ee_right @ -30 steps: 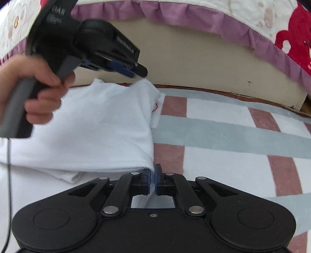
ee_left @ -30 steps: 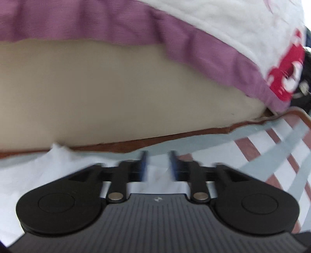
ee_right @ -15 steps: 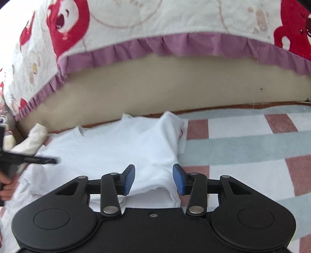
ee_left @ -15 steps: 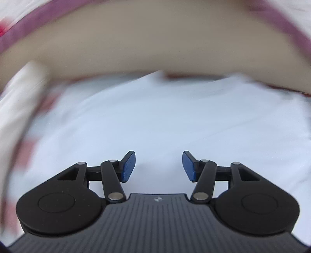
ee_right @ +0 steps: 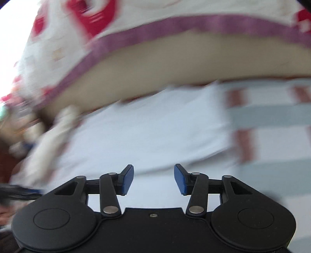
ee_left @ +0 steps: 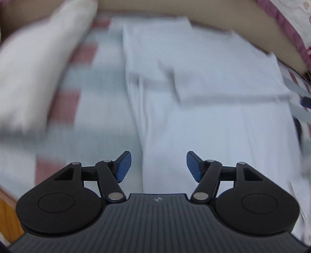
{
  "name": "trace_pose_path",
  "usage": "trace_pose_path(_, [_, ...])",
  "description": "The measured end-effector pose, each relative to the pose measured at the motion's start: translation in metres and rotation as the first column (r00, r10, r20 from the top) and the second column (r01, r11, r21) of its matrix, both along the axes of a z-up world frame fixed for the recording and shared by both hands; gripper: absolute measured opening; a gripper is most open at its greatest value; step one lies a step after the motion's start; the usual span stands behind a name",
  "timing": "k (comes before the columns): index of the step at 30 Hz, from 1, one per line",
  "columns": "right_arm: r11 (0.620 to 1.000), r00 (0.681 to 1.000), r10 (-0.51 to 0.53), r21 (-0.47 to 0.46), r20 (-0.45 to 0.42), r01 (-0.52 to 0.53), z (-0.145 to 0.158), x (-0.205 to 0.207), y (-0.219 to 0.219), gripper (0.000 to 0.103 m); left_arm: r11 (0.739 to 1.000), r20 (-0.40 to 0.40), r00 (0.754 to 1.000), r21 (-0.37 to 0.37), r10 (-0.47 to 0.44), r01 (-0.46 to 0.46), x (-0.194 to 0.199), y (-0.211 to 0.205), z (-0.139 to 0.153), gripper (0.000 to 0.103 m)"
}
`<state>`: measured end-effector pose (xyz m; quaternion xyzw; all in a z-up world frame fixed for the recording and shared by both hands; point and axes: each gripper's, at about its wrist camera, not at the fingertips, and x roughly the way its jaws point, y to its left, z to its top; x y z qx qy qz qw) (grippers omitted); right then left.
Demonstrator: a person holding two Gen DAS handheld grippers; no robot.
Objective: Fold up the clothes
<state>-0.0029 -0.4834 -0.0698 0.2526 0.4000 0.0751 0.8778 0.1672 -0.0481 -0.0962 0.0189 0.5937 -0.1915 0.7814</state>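
Observation:
A white garment (ee_left: 204,101) lies partly folded on the checked cloth, with folded layers showing across its middle. My left gripper (ee_left: 158,165) is open and empty above the garment's left edge. The same white garment (ee_right: 147,132) fills the middle of the right wrist view. My right gripper (ee_right: 154,179) is open and empty just above its near part. Both views are blurred by motion.
A checked cloth (ee_left: 85,109) of red, grey and white covers the surface (ee_right: 272,140). A rolled white cloth (ee_left: 38,64) lies at the left. A beige mattress side (ee_right: 184,64) under a purple-trimmed quilt (ee_right: 136,17) runs along the back.
Both grippers have opened: the right let go of the garment's edge, the left widened. The left view swung left across the garment; the right view swung left and tilted up.

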Motion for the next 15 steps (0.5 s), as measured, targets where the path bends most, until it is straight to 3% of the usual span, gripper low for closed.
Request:
trace_pose_path(3, [0.978,0.968,0.208,0.027,-0.139,-0.206,0.008,-0.011,0.048,0.058,1.0,-0.109,0.994,-0.006,-0.018,0.017,-0.036,0.026,-0.009,0.063])
trace_pose_path(6, [0.929,0.899,0.287,-0.135,-0.33,-0.346,0.008,-0.031,0.085,0.058,1.0,-0.206,0.978,-0.01,-0.029,0.028,-0.074,0.049,-0.018,0.062])
trace_pose_path(8, [0.887,0.85,0.313,-0.189,-0.425,-0.421,0.004,-0.044,0.096,0.058,0.999,-0.244,0.969,-0.046,-0.035,0.025,-0.093,0.062,-0.024,0.062])
trace_pose_path(10, [0.887,0.811,0.298,-0.169,-0.503,-0.43,-0.003,-0.053,0.091,0.058,0.996,-0.266,0.963,-0.088,-0.037,0.014,-0.107,0.071,-0.028,0.063])
trace_pose_path(13, [0.947,0.767,0.189,-0.093,-0.613,-0.308,-0.015,-0.063,0.078,0.059,0.99,-0.274,0.96,-0.137,-0.054,0.017,-0.123,0.073,-0.033,0.063])
trace_pose_path(15, [0.97,0.751,0.17,-0.028,-0.638,-0.243,-0.024,-0.073,0.077,0.064,0.983,-0.29,0.954,-0.182,-0.073,0.02,-0.13,0.073,-0.037,0.063])
